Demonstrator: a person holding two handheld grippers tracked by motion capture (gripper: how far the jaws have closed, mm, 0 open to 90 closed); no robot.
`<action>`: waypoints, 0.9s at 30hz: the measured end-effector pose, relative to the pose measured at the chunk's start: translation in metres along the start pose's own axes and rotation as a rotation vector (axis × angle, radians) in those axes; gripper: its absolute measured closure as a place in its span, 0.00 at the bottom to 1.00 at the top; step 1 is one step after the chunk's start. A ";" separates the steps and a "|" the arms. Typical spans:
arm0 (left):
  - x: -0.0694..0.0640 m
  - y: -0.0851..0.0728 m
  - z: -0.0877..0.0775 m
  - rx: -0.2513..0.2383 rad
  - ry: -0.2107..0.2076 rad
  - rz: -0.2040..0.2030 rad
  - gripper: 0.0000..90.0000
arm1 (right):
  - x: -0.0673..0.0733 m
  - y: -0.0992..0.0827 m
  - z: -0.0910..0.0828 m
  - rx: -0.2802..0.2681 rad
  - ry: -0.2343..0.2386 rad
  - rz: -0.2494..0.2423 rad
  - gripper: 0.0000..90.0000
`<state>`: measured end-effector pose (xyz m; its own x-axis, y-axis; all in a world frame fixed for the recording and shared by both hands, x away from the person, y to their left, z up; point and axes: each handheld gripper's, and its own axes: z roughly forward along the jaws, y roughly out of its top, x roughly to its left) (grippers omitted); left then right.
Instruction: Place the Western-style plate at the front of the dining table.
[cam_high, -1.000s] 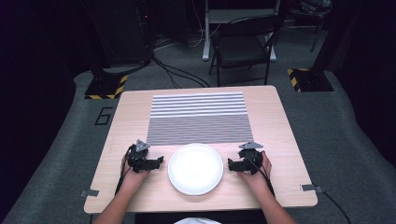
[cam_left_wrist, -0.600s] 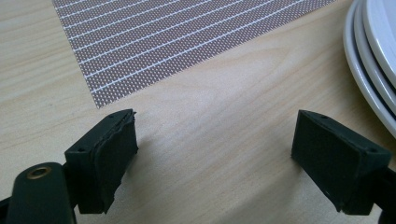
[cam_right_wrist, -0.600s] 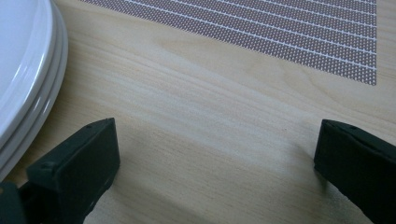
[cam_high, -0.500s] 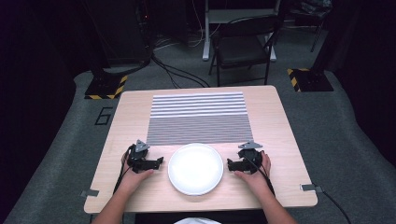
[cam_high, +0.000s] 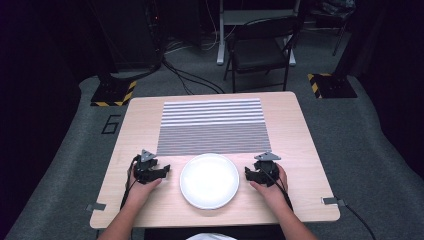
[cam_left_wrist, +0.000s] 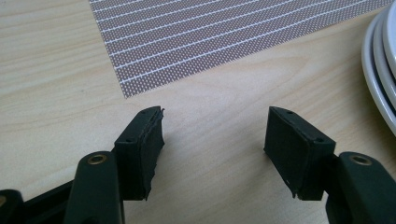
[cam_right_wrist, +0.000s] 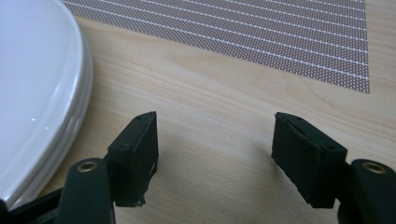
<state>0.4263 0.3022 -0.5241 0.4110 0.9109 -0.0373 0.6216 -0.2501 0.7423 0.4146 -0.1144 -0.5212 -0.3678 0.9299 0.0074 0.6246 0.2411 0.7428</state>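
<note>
**Tongs flanking plate, nothing gripped**

White plate (cam_high: 209, 180) at near-centre of bench (cam_high: 300, 130), just below striped mat (cam_high: 212, 125). L tongs (cam_high: 164, 169) resting on bench left of plate, R tongs (cam_high: 248, 173) right of it, both close beside rim w/o contact. Jaws of each just been closing, now approx. half apart, bare wood between.
</note>
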 end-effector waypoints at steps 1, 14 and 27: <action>0.000 0.000 0.000 0.000 0.001 -0.004 0.41 | 0.001 0.000 -0.001 -0.005 0.000 0.003 0.35; -0.005 0.005 -0.024 -0.064 -0.053 -0.075 0.46 | 0.013 0.005 -0.019 -0.022 0.027 0.014 0.41; -0.019 0.014 -0.041 -0.082 -0.052 -0.101 0.52 | 0.020 0.018 -0.043 -0.074 0.069 0.032 0.54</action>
<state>0.3997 0.2946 -0.4851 0.3841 0.9114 -0.1475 0.6060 -0.1283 0.7851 0.3891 -0.1036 -0.4788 -0.3967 0.9148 0.0759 0.5848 0.1881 0.7891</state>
